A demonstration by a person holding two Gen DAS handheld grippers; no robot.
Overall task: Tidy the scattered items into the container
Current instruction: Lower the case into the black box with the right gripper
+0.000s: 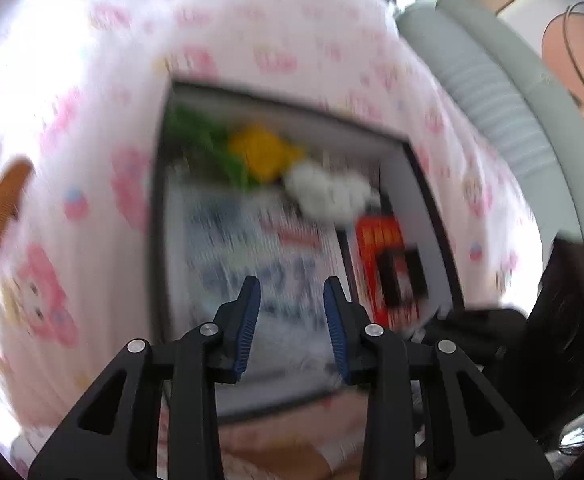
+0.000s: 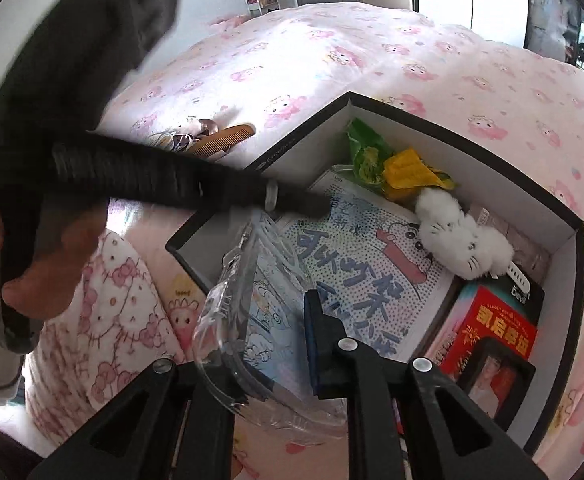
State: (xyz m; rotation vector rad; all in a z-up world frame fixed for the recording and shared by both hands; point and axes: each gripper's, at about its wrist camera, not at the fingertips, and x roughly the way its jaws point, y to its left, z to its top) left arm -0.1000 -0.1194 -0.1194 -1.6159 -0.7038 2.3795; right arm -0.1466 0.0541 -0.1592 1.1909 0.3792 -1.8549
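Bed covered by pink cartoon-print sheet (image 2: 372,52). Open box (image 2: 572,264) placed on it; brown comb (image 2: 223,140) laid left of box.

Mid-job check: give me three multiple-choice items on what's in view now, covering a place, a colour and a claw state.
1. The comb lies:
A. in the box
B. on the pink bedding outside the box
C. in a claw

2. The plush cat in the box is:
A. white
B. black
C. blue

3. The left claw is:
A. shut on the comb
B. open and empty
C. shut on the plush

Answers: 1 B, it rests on the bedding past the box's corner. 2 A, its fur is white. 3 B, its pads stand apart with nothing between.
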